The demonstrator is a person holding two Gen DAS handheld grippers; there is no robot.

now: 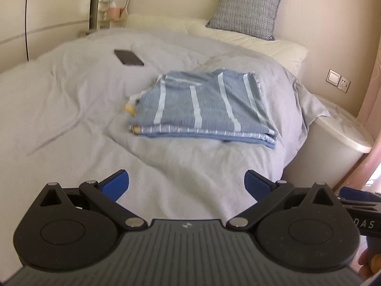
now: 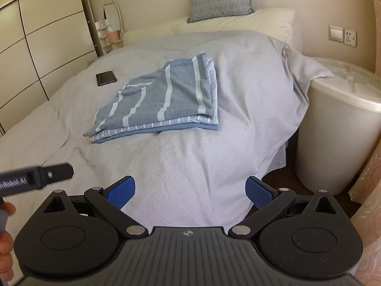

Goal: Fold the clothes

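A blue garment with pale stripes (image 1: pixel 202 107) lies folded in a flat stack on the grey bed cover (image 1: pixel 71 109); it shows again in the right wrist view (image 2: pixel 164 100). My left gripper (image 1: pixel 187 186) is open, held back from the stack above the near part of the bed, nothing between its blue pads (image 1: pixel 116 186). My right gripper (image 2: pixel 190 191) is open too, likewise short of the garment and holding nothing. Part of the left tool's body (image 2: pixel 35 181) and a hand (image 2: pixel 6 250) show at the left edge of the right wrist view.
A dark phone (image 1: pixel 128 57) lies on the bed beyond the garment. A grey pillow (image 1: pixel 245 9) leans on the wall at the head. A round white side table (image 2: pixel 338 128) stands right of the bed, under a wall socket (image 2: pixel 343 35). Wardrobe doors (image 2: pixel 47 40) line the left.
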